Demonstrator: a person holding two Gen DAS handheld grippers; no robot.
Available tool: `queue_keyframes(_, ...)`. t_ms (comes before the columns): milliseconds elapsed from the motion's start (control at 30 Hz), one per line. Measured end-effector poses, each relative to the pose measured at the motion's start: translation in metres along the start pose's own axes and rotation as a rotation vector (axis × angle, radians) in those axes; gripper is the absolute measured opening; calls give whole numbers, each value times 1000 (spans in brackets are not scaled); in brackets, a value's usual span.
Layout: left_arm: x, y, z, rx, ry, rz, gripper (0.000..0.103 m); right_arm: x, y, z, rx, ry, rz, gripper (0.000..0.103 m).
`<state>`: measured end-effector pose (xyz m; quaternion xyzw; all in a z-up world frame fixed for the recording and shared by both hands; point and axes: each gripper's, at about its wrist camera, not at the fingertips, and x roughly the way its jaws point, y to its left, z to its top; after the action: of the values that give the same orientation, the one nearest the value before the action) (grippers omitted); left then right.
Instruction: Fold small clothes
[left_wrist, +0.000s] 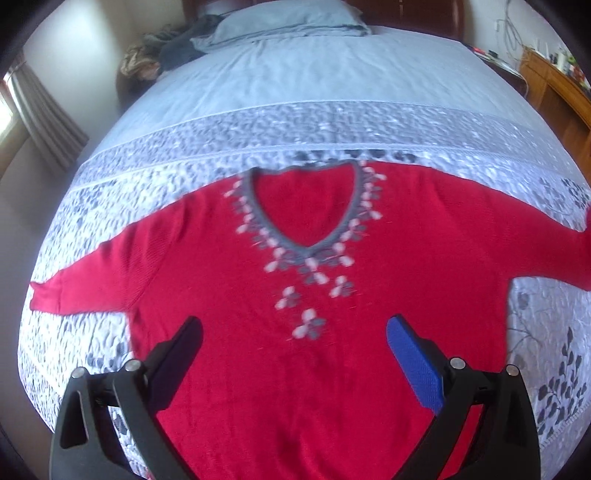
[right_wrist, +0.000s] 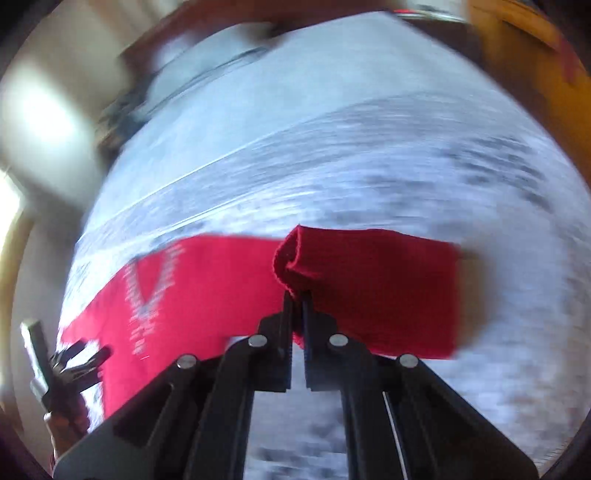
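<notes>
Here, spread flat and face up across the patterned near half of the bed (left_wrist: 332, 74): a red sweater (left_wrist: 295, 369), grey V-neck toward the headboard end, pale and grey flower motifs trailing down the chest. One sleeve (left_wrist: 92, 280) stretched toward the bed's left edge, cuff lying close to that edge. Above the lower chest, the left gripper (left_wrist: 295, 328), jaws spread wide, one black finger (left_wrist: 181, 354) and one blue-padded finger (left_wrist: 413, 365) well apart, nothing between them, apparently clear of the knit, though contact hard to judge. Elsewhere, toward the bed's right edge, the right gripper (right_wrist: 297, 295), jaws pinched tight on the other sleeve's cuff (right_wrist: 291, 254), open cuff end curling up just past the fingertips, sleeve fabric (right_wrist: 388, 291) lifted off the quilt and doubled across. Heavily blurred view there. At the headboard end, a pillow (left_wrist: 291, 18); beside it, near the far left corner, a heap of dark clothing (left_wrist: 173, 44).
</notes>
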<state>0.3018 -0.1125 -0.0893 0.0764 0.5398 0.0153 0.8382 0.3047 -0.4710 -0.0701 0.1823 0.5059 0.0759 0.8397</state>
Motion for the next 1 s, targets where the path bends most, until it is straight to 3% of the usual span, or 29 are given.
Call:
queue_keyframes(133,2,28,-5,-40,13,-3,100,53,76,-6,-90,85,74,5)
queue_keyframes(233,6,35,-5,-47,25,-28,100,69,97,-15,-111,122,63,23)
queue_keyframes(333,9,26,-1,-40,30,-84,100,55,78,-15,-80,103,65,25)
queue_keyframes(433,13,0,9,-24,48,-191,99,38,39,-18,-35,89,3,25)
queue_keyframes(567,35,-58,21,13,171,-429,99,24,-2,-29,-2,91,-62,25)
queue_keyframes(700,62,-93,26,-7,299,-575,83,19,-26,-46,-8,87,-97,25)
queue_keyframes(800,90,-107,26,-55,399,-617,75,18,-39,-58,-4,75,-94,25)
queue_keyframes(833,99,-110,24,-78,428,-639,65,18,-42,-60,-6,70,-93,25)
queue_keyframes(867,104,-111,24,-96,445,-663,57,17,-44,-63,-8,67,-94,25)
queue_keyframes(933,110,-116,24,-118,449,-707,55,18,-47,-67,-12,61,-98,25)
queue_keyframes(1000,107,-120,27,-120,432,-728,44,19,-48,-71,-12,58,-93,25)
